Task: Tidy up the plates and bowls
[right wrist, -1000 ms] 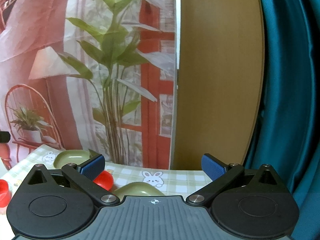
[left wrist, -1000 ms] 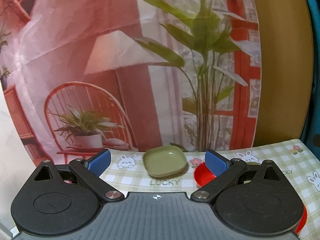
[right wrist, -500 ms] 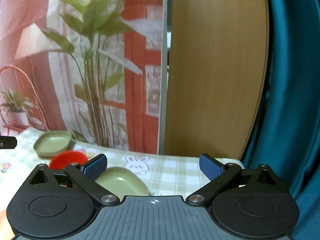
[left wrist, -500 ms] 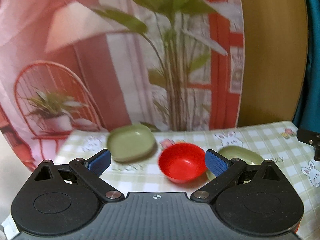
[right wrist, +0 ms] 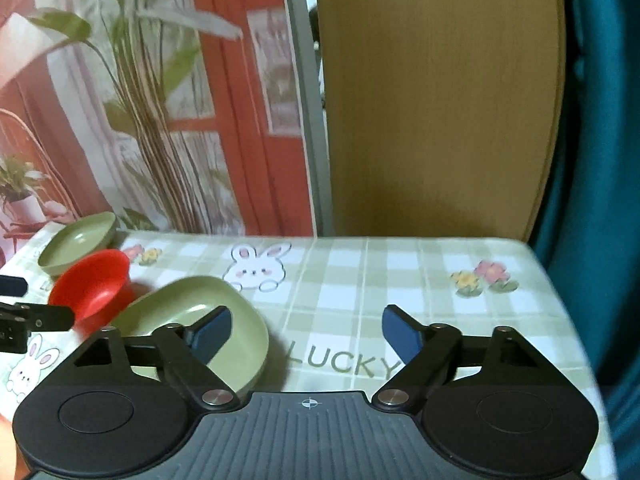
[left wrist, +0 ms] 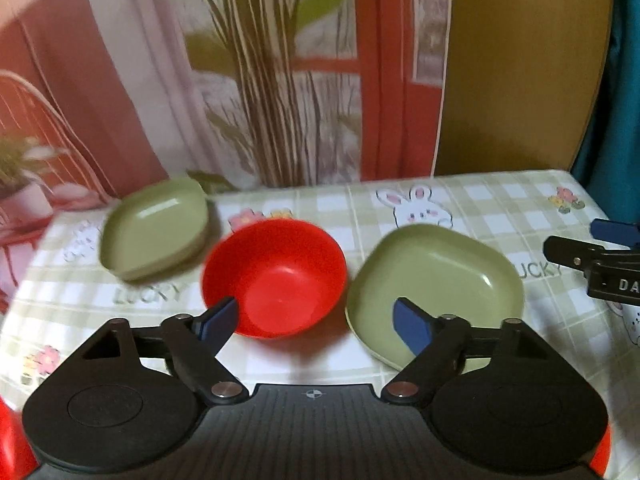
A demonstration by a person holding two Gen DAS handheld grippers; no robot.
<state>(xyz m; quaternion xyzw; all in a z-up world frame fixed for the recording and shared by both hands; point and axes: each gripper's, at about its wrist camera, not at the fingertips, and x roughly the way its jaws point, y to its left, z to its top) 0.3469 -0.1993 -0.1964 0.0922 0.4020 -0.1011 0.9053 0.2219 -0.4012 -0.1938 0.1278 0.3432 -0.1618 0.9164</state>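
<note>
The red bowl (left wrist: 276,276) sits on the checked tablecloth (left wrist: 480,200) between two green plates, and with both the left gripper (left wrist: 314,320) and right gripper (right wrist: 306,334) closing on nothing yet, best straddle one rim squarely before pinching.

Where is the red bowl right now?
In the left wrist view, the red bowl stands mid-table on the checked tablecloth, between the far green plate and the nearer green plate.

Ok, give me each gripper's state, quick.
Left gripper: jaws closing, nothing gripped, red bowl just ahead.
Right gripper: jaws closing, nothing gripped, green plate by its left finger.
</note>
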